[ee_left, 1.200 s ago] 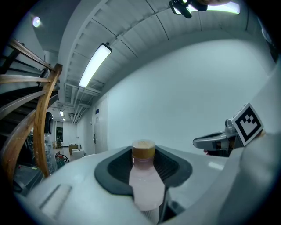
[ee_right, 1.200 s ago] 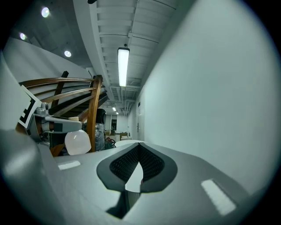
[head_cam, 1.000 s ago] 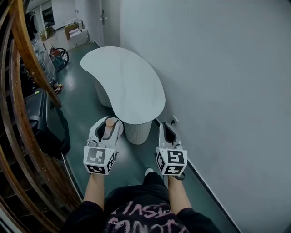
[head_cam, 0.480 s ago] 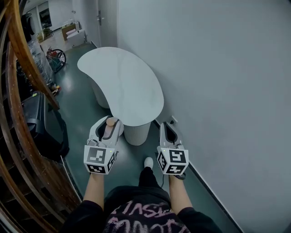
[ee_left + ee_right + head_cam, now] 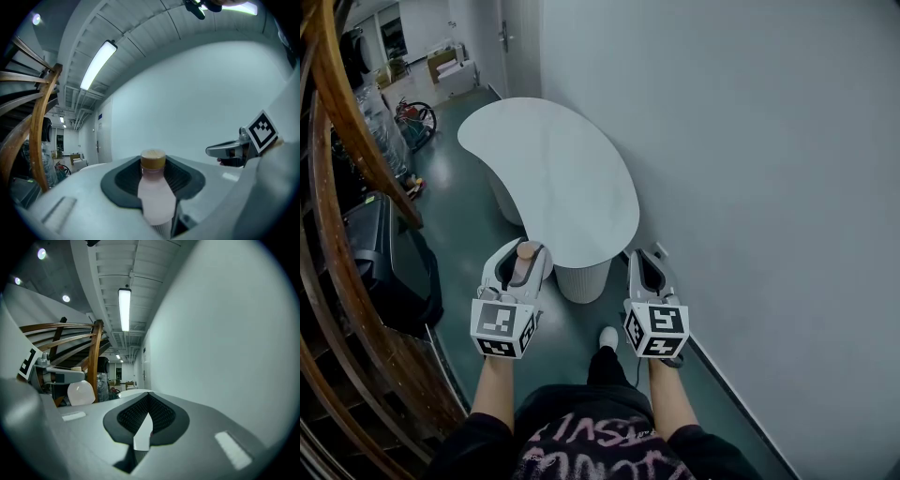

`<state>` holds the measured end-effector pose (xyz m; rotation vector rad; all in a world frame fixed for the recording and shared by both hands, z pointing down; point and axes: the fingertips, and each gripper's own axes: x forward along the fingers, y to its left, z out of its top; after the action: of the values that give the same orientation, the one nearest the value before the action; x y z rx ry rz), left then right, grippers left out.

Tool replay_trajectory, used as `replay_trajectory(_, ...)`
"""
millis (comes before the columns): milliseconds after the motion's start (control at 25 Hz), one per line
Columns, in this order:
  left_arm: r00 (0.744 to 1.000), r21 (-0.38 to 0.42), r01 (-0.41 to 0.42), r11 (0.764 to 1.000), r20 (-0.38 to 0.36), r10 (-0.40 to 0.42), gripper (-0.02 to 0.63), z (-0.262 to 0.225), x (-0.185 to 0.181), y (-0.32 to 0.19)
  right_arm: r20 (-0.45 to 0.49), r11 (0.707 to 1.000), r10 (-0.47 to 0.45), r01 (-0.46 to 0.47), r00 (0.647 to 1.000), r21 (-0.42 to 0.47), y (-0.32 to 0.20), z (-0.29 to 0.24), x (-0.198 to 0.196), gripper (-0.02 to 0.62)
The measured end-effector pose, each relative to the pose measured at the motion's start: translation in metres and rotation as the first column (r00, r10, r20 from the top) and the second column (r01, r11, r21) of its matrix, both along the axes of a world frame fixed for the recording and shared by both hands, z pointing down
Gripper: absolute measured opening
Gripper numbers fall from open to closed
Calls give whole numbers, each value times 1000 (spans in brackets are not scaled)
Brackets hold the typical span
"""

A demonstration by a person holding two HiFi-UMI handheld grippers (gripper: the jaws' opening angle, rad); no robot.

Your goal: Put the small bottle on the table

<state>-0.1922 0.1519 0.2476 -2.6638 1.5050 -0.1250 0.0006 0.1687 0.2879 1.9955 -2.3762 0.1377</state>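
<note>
Left gripper (image 5: 522, 255): clamped on the small bottle (image 5: 156, 197), pale pink, tan cap pointing forward
Right gripper (image 5: 645, 264): jaws pressed together, nothing in them, side by side with the left
Bottle spot: in the air, just short of the table's near edge
Table (image 5: 553, 178): white curved top, right ahead, against the wall (image 5: 750, 169)

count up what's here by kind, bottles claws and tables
small bottle: 1
claws: 2 (left claw shut on the small bottle, right claw shut and empty)
table: 1
total: 4
</note>
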Motion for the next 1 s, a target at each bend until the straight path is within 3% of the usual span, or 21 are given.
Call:
replay_trajectory(560, 1000, -24, 18, 1000, 3, -17, 144, 11, 21, -68, 5, 1000, -23, 23, 1000, -21, -70, 12, 21, 9)
replay_trajectory(1000, 999, -60, 53, 997, 16, -52, 144, 23, 43, -148, 21, 997, -57, 59, 998, -59, -157, 28, 43, 9)
